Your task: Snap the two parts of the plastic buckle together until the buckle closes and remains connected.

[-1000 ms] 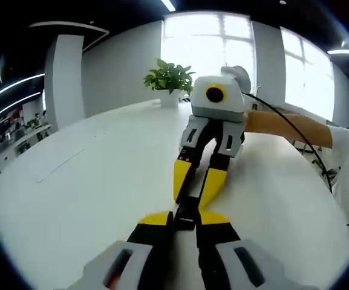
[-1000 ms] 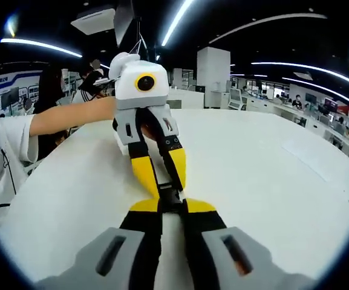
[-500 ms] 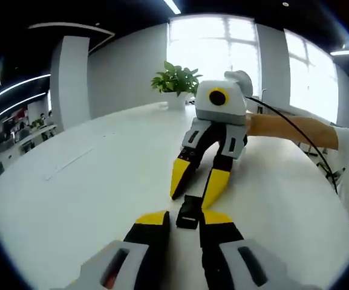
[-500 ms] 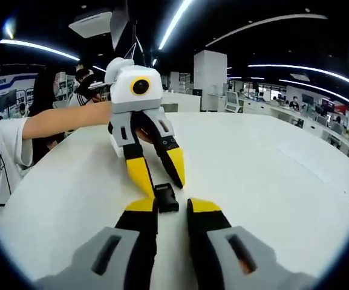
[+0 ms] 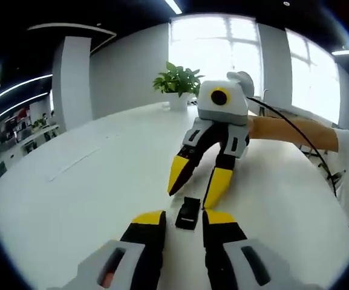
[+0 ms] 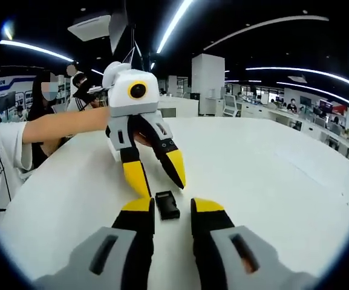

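The small black plastic buckle (image 5: 188, 213) (image 6: 167, 205) now lies free on the white round table (image 5: 89, 187) (image 6: 265, 175), joined in one piece. Both the left gripper (image 5: 183, 222) (image 6: 160, 174) and the right gripper (image 6: 172, 209) (image 5: 192, 181) have spread their yellow-tipped jaws and drawn back, each holding nothing.

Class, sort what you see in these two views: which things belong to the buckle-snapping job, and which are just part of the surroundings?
Belongs to the job:
- black plastic buckle, lying on the table between both sets of open jaws
- left gripper
- right gripper

Just surroundings:
- white table
- potted plant
- windows
- ceiling lights
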Demonstrator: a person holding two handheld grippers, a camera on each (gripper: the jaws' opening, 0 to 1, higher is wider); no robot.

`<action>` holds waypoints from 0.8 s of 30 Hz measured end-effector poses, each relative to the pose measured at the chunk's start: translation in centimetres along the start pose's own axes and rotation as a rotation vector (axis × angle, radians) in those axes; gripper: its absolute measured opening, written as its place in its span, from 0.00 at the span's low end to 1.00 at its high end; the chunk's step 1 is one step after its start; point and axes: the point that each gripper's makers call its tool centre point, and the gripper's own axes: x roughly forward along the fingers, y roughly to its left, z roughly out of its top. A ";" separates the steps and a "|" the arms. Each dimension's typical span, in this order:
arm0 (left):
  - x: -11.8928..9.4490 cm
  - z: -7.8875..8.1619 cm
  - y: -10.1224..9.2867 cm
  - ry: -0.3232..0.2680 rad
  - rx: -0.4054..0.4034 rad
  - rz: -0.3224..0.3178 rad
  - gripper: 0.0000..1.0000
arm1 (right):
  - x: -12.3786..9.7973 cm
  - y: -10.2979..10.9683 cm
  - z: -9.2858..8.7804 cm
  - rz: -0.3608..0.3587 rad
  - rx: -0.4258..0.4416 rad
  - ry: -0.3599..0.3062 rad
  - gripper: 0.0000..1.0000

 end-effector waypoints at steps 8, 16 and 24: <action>-1.7 2.6 -0.4 -0.124 -0.030 0.035 0.28 | -1.3 -0.3 3.1 -0.069 -0.010 -0.089 0.23; -2.9 3.1 -0.2 -0.196 -0.099 0.140 0.36 | -1.8 -1.0 3.2 -0.158 0.043 -0.124 0.35; -4.0 4.3 -1.1 -0.250 -0.127 0.186 0.39 | -2.6 0.5 3.5 -0.205 0.052 -0.119 0.46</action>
